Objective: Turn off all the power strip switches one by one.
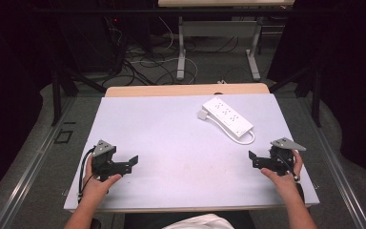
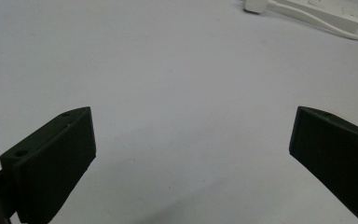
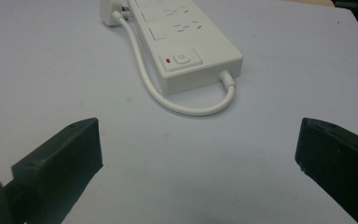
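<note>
A white power strip [image 1: 228, 117] of smooth, hard plastic, a long flat rectangular block with rounded edges, is seen lying flat on the pale matte table surface [image 1: 171, 143], ahead of the right gripper [image 1: 252, 159] and well apart from it, and far across the table from the left gripper [image 1: 132, 162]. Its long axis is set diagonally, with the switch end turned toward the right gripper and the other end pointing away toward the far edge. In the right gripper view a square rocker switch [image 3: 182, 59] with a small red mark beside it is shown at the near end, with rows of socket slots beyond. A thick, smooth white cord [image 3: 186, 106] is seen leaving that near end, curving in a loop and running back along the strip's side to a white plug [image 3: 108, 11] at the far end. Both grippers are held just above the table, each in a hand, with their blocky matte black jaws spread wide and nothing between them.
</note>
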Motion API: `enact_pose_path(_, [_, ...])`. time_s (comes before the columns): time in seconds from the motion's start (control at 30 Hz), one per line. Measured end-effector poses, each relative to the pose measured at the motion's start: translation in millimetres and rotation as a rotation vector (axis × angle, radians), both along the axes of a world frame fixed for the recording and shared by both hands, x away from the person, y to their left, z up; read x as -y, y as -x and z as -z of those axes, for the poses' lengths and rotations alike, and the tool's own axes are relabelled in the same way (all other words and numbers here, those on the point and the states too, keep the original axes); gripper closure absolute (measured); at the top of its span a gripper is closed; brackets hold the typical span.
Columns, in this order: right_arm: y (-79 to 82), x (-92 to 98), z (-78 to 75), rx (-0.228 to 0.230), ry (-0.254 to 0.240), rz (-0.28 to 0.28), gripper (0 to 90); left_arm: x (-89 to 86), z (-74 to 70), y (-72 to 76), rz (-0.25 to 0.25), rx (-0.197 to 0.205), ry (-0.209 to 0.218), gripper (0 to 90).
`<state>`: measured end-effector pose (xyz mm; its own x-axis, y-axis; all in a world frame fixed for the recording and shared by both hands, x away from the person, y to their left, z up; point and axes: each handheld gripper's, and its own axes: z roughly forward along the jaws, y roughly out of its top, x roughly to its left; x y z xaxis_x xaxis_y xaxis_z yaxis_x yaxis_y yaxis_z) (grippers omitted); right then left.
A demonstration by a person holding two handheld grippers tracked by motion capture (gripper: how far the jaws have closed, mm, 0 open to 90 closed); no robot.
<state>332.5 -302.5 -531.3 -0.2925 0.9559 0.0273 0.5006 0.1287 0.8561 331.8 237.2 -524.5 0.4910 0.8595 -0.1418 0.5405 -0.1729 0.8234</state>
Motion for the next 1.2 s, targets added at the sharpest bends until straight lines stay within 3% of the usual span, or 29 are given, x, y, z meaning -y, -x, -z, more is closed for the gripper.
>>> enact_pose_path(0.03, [0.6, -1.6, -0.4, -0.003, -0.002, 0.018, 1.1, -0.3, -0.2, 0.2, 0.000, -0.002, -0.001, 0.2])
enact_pose_path(0.27, [-1.8, -4.8, -4.9, -0.008, 0.028, -0.009, 8.8, -0.9, 0.0, 1.7, -0.005, 0.001, 0.000, 0.2])
enact_pose_path(0.3, [-3.6, -6.3, -7.9, -0.005, 0.043, -0.016, 13.9, -0.4, 0.6, 1.8, -0.012, 0.011, -0.001, 0.2])
enact_pose_path(0.43, [-4.7, -9.9, -13.3, -0.009, 0.038, -0.024, 15.8, -0.5, 0.3, 3.4, -0.011, 0.015, -0.009, 0.2])
enact_pose_path(0.5, [-5.2, -14.3, -15.3, -0.033, 0.037, -0.029, 23.7, -0.6, 0.1, 4.3, -0.015, 0.016, -0.006, 0.2])
enact_pose_path(0.7, [-7.9, -22.1, -16.6, -0.055, 0.051, -0.054, 29.7, -0.6, 0.5, 4.0, -0.016, 0.014, -0.008, 0.3])
enact_pose_path(0.8, [-13.3, -27.6, -17.6, -0.044, 0.093, -0.094, 35.8, 0.3, 0.7, 3.8, -0.013, 0.016, -0.007, 0.5])
enact_pose_path(1.2, [-30.9, -32.1, -29.2, -0.072, 0.130, -0.142, 48.5, 0.5, 0.8, 5.1, -0.019, 0.020, -0.011, 0.5])
